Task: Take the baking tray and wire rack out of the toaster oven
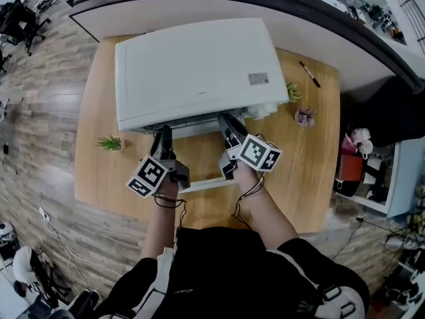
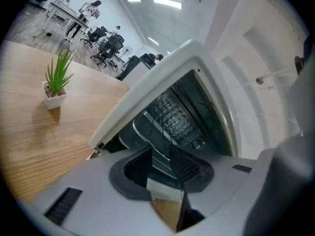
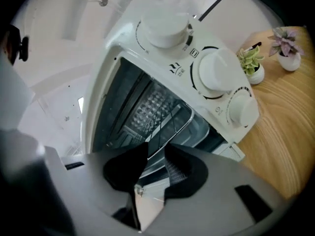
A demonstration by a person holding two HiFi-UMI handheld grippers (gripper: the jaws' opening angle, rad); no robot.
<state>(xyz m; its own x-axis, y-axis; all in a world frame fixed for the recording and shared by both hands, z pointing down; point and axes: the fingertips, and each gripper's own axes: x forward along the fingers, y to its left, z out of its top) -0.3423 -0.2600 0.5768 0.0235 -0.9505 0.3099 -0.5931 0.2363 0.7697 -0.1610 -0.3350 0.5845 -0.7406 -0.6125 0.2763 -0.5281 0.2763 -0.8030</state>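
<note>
A white toaster oven (image 1: 199,65) stands on the wooden table (image 1: 312,171) with its door (image 1: 202,185) dropped open. Both grippers reach into its mouth side by side, my left gripper (image 1: 163,133) left of my right gripper (image 1: 226,121). Inside, a silver baking tray (image 3: 199,124) lies with dark wire rack (image 3: 165,114) bars just above it. In the right gripper view, the tray's front rim runs between the half-closed jaws of the right gripper (image 3: 156,159), pads close on it. The left gripper (image 2: 156,163) holds the tray (image 2: 140,129) rim the same way.
Three white knobs (image 3: 216,77) sit on the oven's right panel. A small potted plant (image 1: 109,143) stands left of the oven and two more (image 3: 251,63) (image 3: 288,45) to its right. A pen (image 1: 309,74) lies at the far right. A curved counter (image 1: 319,12) runs behind.
</note>
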